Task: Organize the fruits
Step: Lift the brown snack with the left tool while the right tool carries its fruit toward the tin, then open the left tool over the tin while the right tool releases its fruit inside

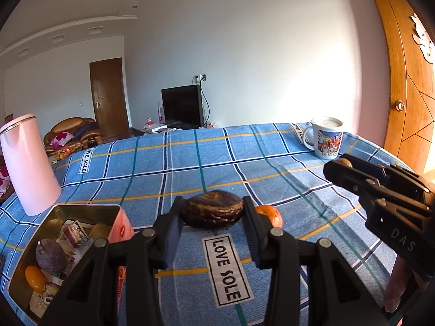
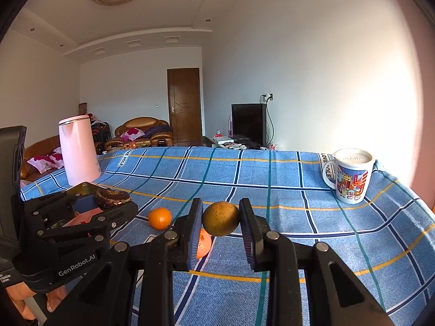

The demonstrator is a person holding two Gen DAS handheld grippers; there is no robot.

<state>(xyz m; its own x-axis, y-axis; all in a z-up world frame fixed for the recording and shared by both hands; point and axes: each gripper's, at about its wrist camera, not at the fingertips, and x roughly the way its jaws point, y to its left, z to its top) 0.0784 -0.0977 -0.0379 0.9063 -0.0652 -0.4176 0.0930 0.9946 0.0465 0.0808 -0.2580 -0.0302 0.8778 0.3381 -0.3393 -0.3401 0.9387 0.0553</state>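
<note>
At nine o'clock in the left wrist view, an open tin box (image 1: 68,212) is seen on the desk (image 1: 190,168), already holding a purple fruit (image 1: 50,255), a small orange fruit (image 1: 34,278) and some wrapped packets. Between the fingers of the left gripper (image 1: 212,214), at the centre of that view, a dark brown, mottled, flattened fruit (image 1: 212,211) is clamped from both sides and is held clear of the cloth. Its wrinkled skin suggests that it is overripe and soft, so only light pressure across its broad sides should be applied. Just beyond the right finger, at about three o'clock from it, a tangerine (image 1: 269,214) is left lying on the cloth.

At the centre of the right wrist view, a yellow-brown, dull-skinned round citrus (image 2: 220,218) is held by the right gripper (image 2: 220,222), with the jaws closed narrowly on its widest part. It is judged to be light and fairly firm, though liable to roll if released on the cloth. An orange piece (image 2: 204,243), partly hidden, lies below it.

The desk is covered by a blue checked cloth (image 2: 299,198) printed "LOVE SOLE", slightly creased. A pink kettle (image 2: 78,149) stands at ten o'clock and a printed mug (image 2: 350,176) at two o'clock. Beyond, a sofa (image 2: 144,130), a brown door (image 2: 183,106) and a dark television (image 2: 248,122) are seen against white walls.
</note>
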